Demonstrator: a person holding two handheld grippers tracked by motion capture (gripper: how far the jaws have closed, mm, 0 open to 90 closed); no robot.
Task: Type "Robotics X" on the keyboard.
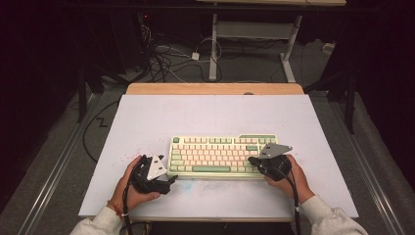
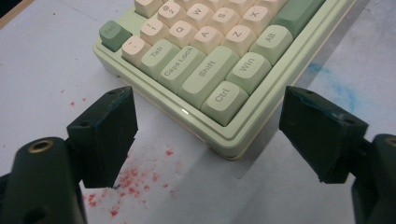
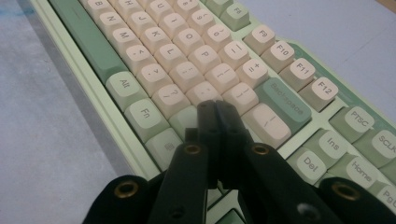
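Keyboard (image 1: 222,156) lying square on the white worktop (image 1: 215,115), toward its near edge and a little right of centre, long side parallel to that edge. Wide bare surface behind it up to the wooden strip at the far edge, and open room out to both side edges. Narrower strip of bare worktop between keyboard and near edge, marked with faint blue smudges; red specks on the surface off the keyboard's left end.

Left gripper (image 1: 169,180) low over the worktop just off the keyboard's near-left corner, jaws spread wide with nothing between the pads. In the left gripper view (image 2: 205,135) that corner (Ctrl, Shift, Tab keys) sits in the gap between the jaws, apart from both. Left hand wrapped round the gripper body, palm turned inward, forearm entering from the bottom edge.

Right gripper (image 1: 253,160) over the keyboard's right end, jaws brought fully together, holding nothing. In the right gripper view (image 3: 217,112) tips over the keys just near of the Backspace key; contact with a keycap hard to make out, since the jaws cover the keys beneath. Keyboard's far-left part cut off there. Right hand behind the gripper, grey plate tilted on top, cable trailing back along the sleeve.
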